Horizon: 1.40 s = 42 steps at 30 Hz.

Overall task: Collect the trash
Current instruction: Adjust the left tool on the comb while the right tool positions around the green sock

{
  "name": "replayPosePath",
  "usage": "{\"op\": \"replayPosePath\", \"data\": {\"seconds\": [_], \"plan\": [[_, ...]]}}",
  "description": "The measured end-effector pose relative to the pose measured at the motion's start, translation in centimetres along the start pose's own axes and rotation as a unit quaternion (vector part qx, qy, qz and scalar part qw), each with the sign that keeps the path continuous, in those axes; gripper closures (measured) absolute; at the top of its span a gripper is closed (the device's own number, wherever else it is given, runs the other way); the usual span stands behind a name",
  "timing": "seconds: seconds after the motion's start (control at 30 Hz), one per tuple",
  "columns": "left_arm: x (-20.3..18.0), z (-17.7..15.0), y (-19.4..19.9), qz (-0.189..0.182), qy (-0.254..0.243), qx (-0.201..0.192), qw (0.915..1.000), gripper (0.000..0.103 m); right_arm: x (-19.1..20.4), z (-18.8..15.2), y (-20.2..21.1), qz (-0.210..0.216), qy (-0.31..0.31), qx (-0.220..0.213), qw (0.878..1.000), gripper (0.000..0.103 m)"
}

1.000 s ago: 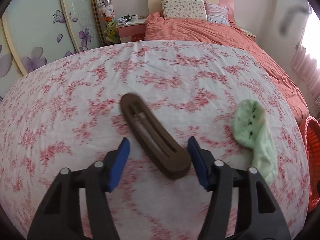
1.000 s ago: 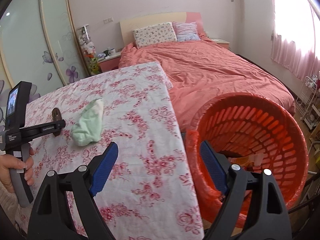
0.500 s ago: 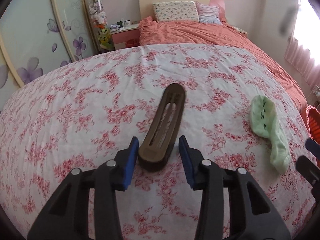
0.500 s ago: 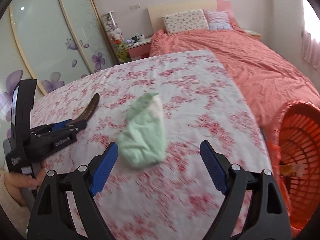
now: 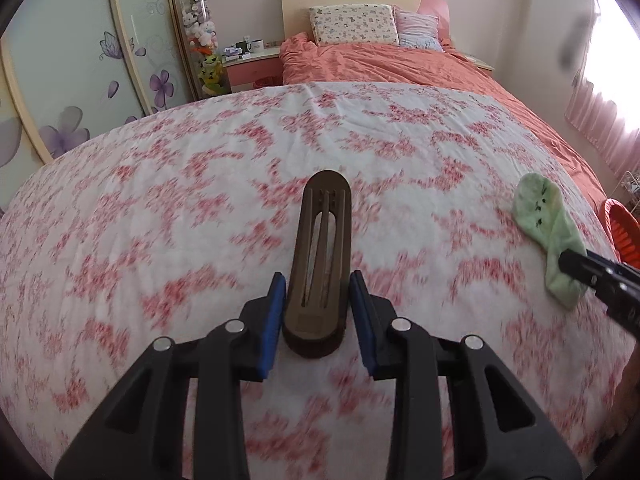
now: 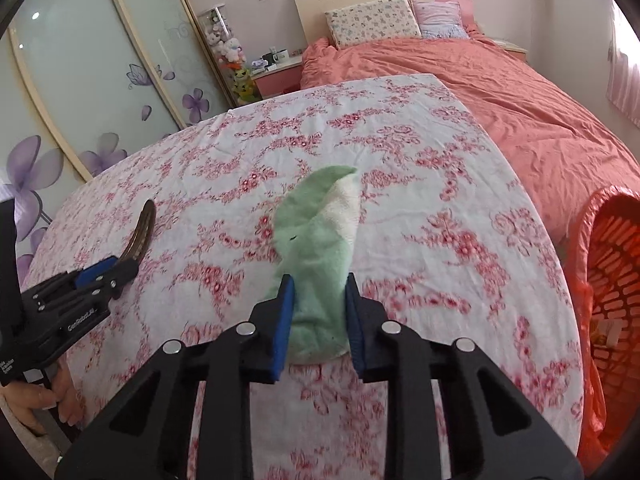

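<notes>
The brown slotted piece [image 5: 320,264], long and flat with a rounded far end, lies on the counter [image 5: 200,168] under its white cloth with pink flowers. Its near end sits between the blue pads of the left tongs [image 5: 318,312], which are drawn in close against both of its sides; whether they press it firmly cannot be told. From the right wrist view the same brown slotted piece [image 6: 141,234] shows as a thin curved edge poking out ahead of the left tongs [image 6: 110,274].

To the right of the brown slotted piece, well apart from it on the same counter, lies a pale green sock [image 6: 320,248] with a cream inner side and small dark marks. The right tongs [image 6: 318,312] are clenched on its near end, pads pressed into the fabric on both sides. In the left wrist view, the green sock [image 5: 548,236] lies near the counter's right edge with the tip of the right tongs [image 5: 580,266] at its near end.

Past the sock, beyond the counter's right edge, stands an orange slatted basket [image 6: 612,280] with a few scraps inside. Behind the counter is a bed [image 6: 520,92] with a salmon cover and two pillows. Nothing lies on the counter between sock and basket.
</notes>
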<state>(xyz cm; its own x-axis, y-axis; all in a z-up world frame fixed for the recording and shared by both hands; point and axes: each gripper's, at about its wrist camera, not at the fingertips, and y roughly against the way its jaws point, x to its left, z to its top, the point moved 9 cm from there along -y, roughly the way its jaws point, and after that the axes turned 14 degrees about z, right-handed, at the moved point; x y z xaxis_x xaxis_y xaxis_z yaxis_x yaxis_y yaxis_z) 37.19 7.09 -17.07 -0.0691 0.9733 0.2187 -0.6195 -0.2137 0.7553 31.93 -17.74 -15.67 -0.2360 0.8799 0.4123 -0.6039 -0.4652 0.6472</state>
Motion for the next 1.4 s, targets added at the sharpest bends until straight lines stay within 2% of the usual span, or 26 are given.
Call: {"op": "replayPosePath", "data": {"seconds": [0.2, 0.23, 0.27, 0.33, 0.57, 0.8, 0.93, 1.07, 1.4], "plan": [[1.1, -2.5, 1.8, -0.004, 0.002, -0.004, 1.0, 0.068, 1.0, -1.0, 1.1, -0.013, 0.03, -0.001, 0.999, 0.077], [1.0, -2.5, 1.8, -0.006, 0.003, -0.003, 1.0, 0.067, 1.1, -1.0, 0.9, -0.018, 0.031, 0.0, 0.999, 0.072], [1.0, -2.4, 1.8, -0.007, 0.006, 0.0, 1.0, 0.067, 1.1, -0.8, 0.9, -0.02, 0.029, 0.0, 0.999, 0.059], [0.9, -2.0, 1.9, -0.011, 0.013, -0.001, 0.9998, 0.064, 1.2, -0.6, 0.9, -0.021, 0.025, -0.007, 0.999, 0.047], [0.5, -1.2, 1.6, -0.006, 0.009, -0.004, 0.9999, 0.062, 1.0, 0.2, 0.0, -0.053, 0.03, -0.008, 0.998, 0.047], [0.2, -1.3, 1.1, 0.005, 0.002, -0.003, 1.0, 0.061, 1.2, 0.1, -0.8, -0.09, 0.064, 0.004, 0.994, 0.047], [0.3, -1.4, 0.9, 0.002, 0.005, -0.001, 1.0, 0.059, 0.6, -0.3, -1.2, -0.092, 0.051, 0.02, 0.994, 0.048], [0.6, -1.5, 0.8, -0.003, 0.017, 0.003, 0.9999, 0.057, 0.6, -0.4, -1.1, -0.09, 0.049, 0.019, 0.995, 0.048], [1.0, -1.5, 0.6, 0.005, 0.029, 0.01, 0.9995, 0.044, 0.5, -0.4, -1.1, -0.091, 0.049, 0.019, 0.994, 0.047]]}}
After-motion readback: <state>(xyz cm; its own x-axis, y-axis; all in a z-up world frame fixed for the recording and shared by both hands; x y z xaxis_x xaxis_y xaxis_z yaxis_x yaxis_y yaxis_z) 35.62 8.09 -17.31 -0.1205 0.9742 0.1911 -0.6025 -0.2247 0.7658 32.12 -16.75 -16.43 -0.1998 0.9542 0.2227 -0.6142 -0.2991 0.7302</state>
